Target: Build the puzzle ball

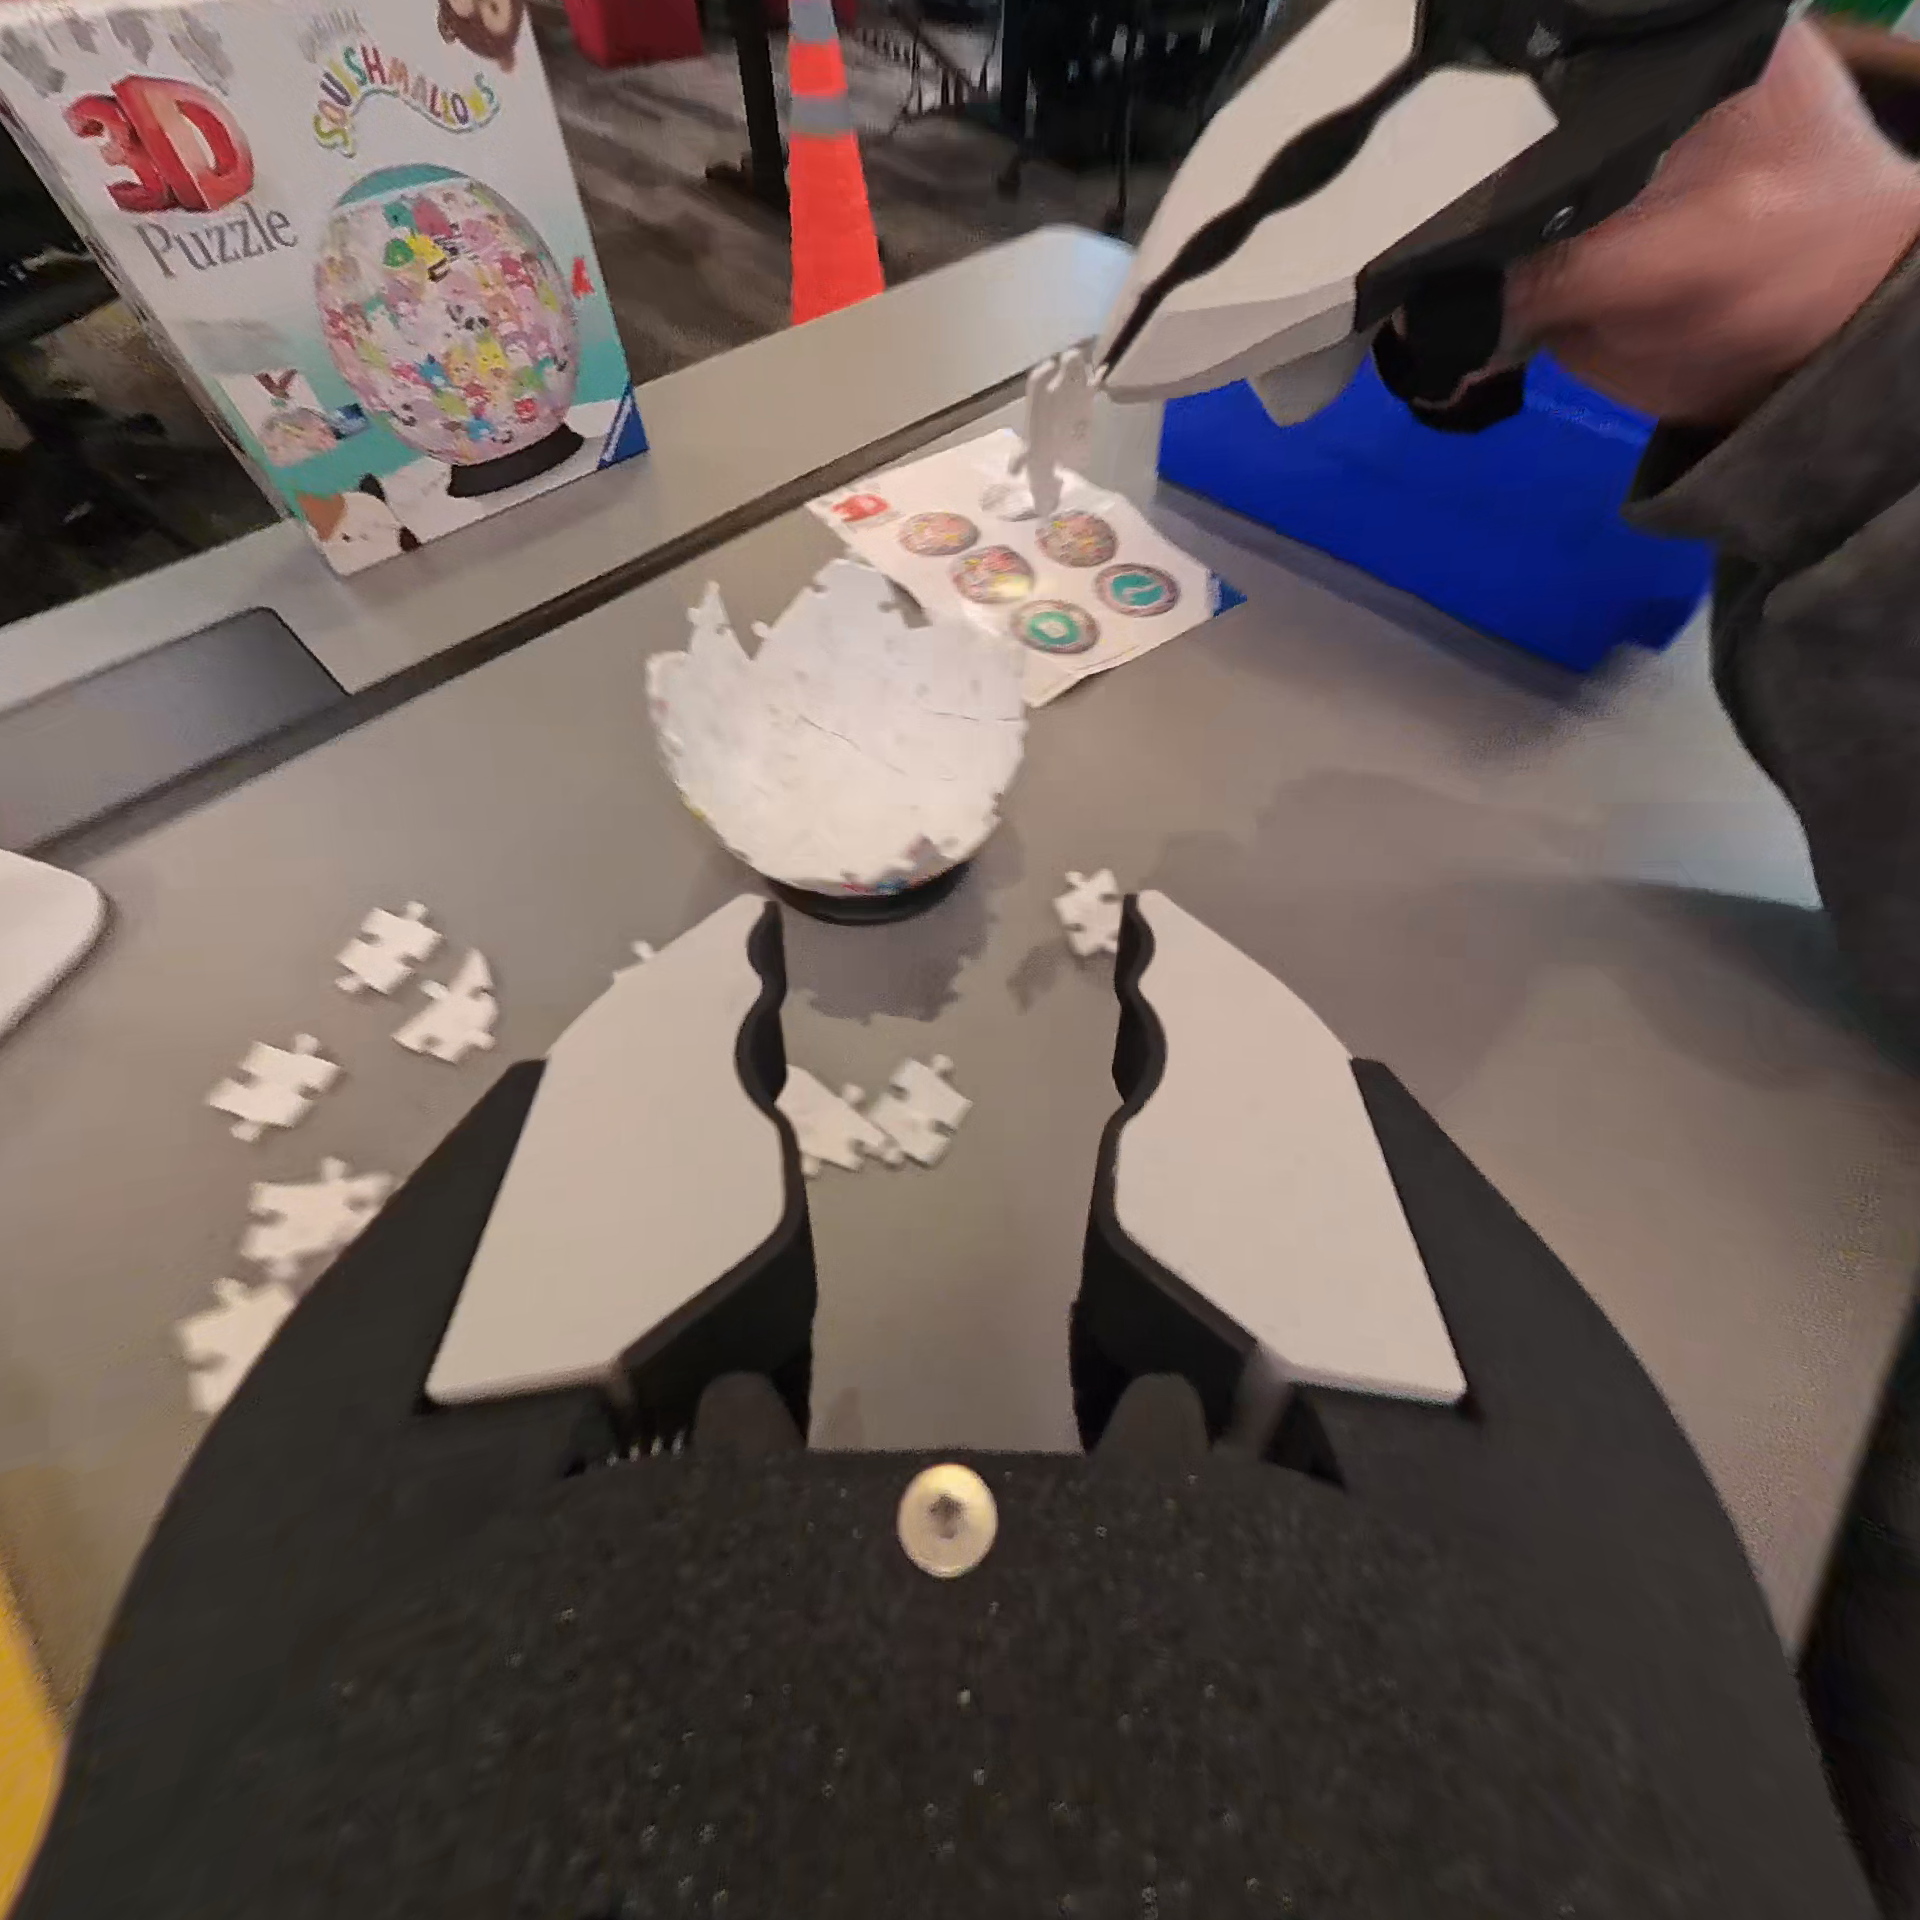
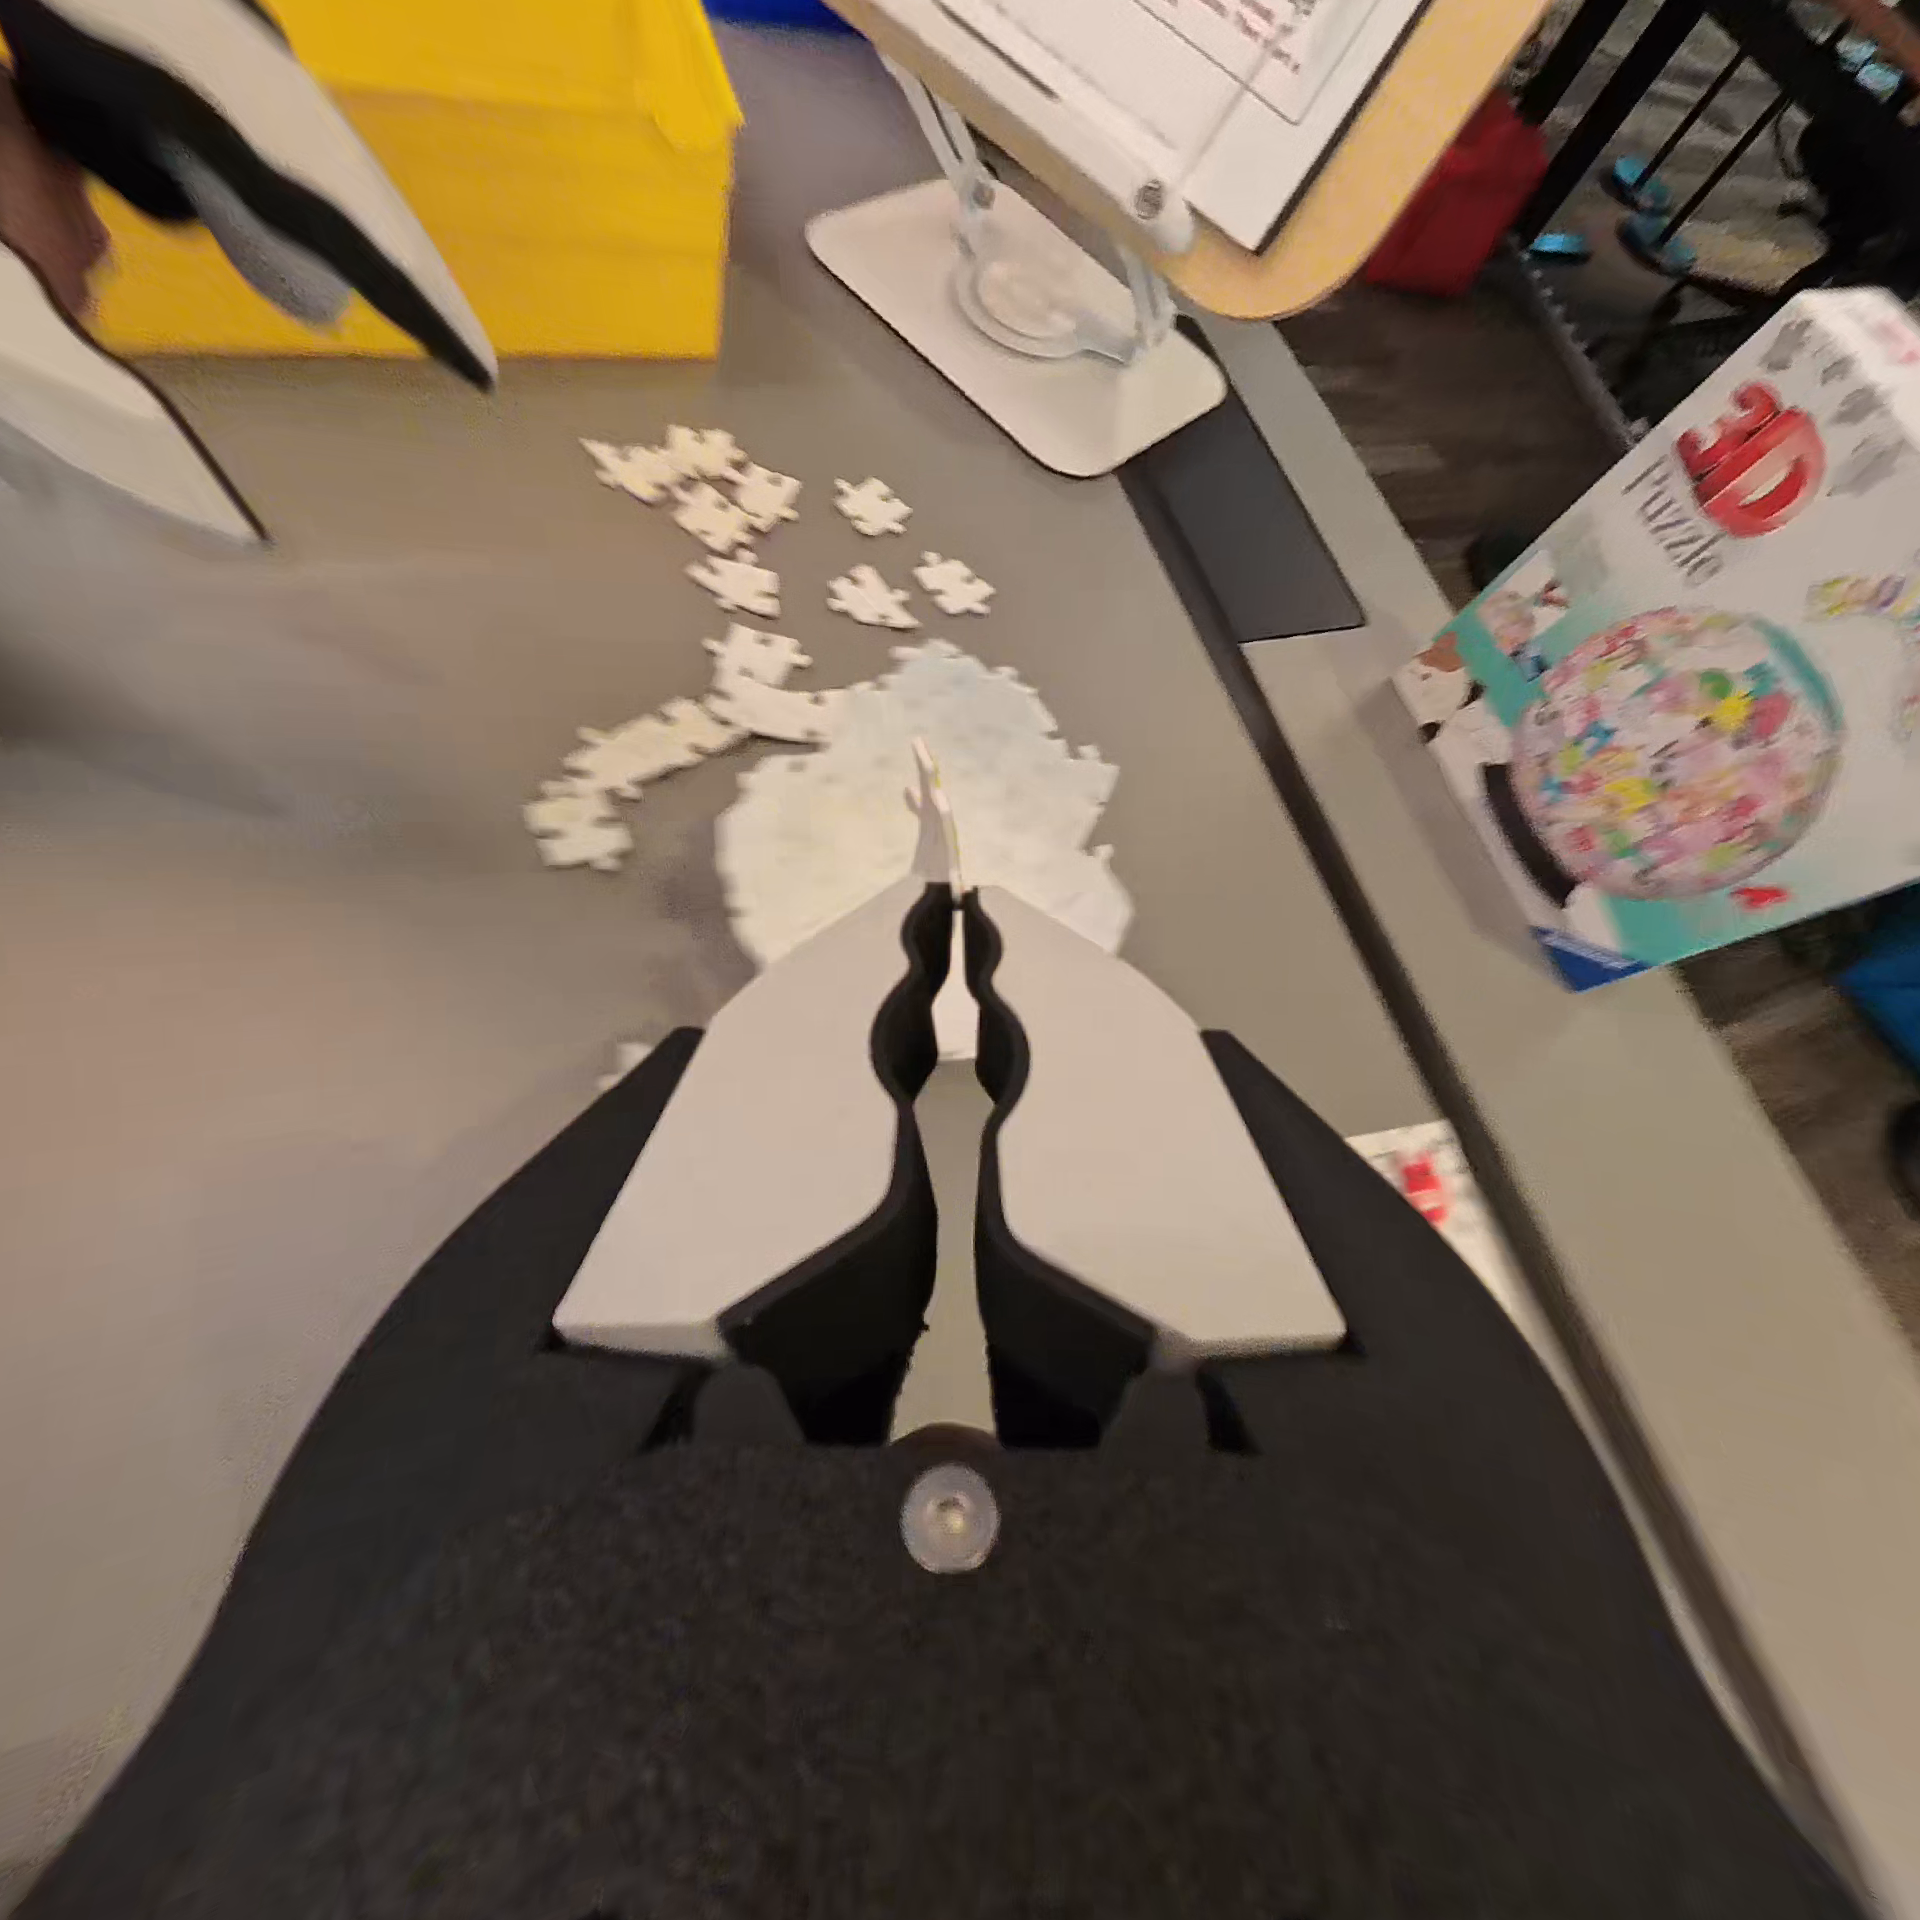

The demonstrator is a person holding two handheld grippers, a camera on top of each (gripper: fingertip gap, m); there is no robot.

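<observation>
Right gripper (image 2: 958,902) clamped on thin white puzzle piece (image 2: 933,821), long axis in line with fingers, held above half-built white puzzle-ball shell (image 1: 842,727) on black ring stand. Left gripper (image 1: 951,925) spread, empty.

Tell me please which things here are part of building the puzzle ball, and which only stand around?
Job: half-built ball, loose pieces, held piece, right gripper, left gripper.
Around: puzzle box, leaflet, yellow bin, blue bin, cone.
</observation>
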